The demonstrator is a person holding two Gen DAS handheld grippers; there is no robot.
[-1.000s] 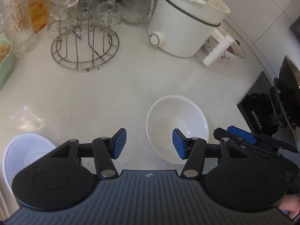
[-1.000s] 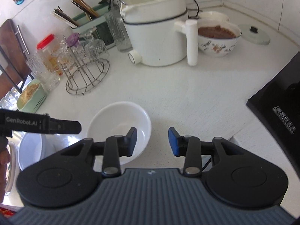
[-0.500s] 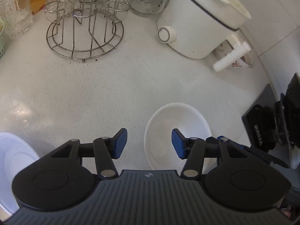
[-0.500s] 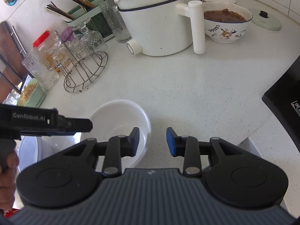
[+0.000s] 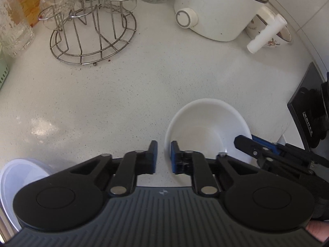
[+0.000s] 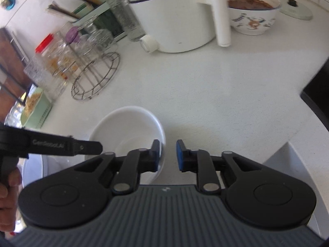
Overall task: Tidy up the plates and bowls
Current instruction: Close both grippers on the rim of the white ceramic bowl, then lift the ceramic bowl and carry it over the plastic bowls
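A white bowl (image 5: 207, 127) sits upright on the white counter; it also shows in the right wrist view (image 6: 127, 131). My left gripper (image 5: 163, 156) has its jaws closed onto the bowl's near left rim, one pad inside, one outside. My right gripper (image 6: 167, 154) straddles the bowl's right rim, jaws narrowly apart, left pad inside. A second white dish (image 5: 18, 177) lies at the lower left, and it shows under the left gripper in the right wrist view (image 6: 33, 170).
A wire glass rack (image 5: 92, 33) with glasses, a white cooker (image 5: 218, 8) with a handle, and a patterned bowl of brown food (image 6: 253, 14) stand at the back. A black appliance (image 5: 308, 111) is at the right edge. A green basket (image 6: 35, 107) sits at the left.
Both grippers moved down and in onto the white bowl. The left jaws narrowed sharply onto its left rim; the right jaws narrowed slightly around its right rim.
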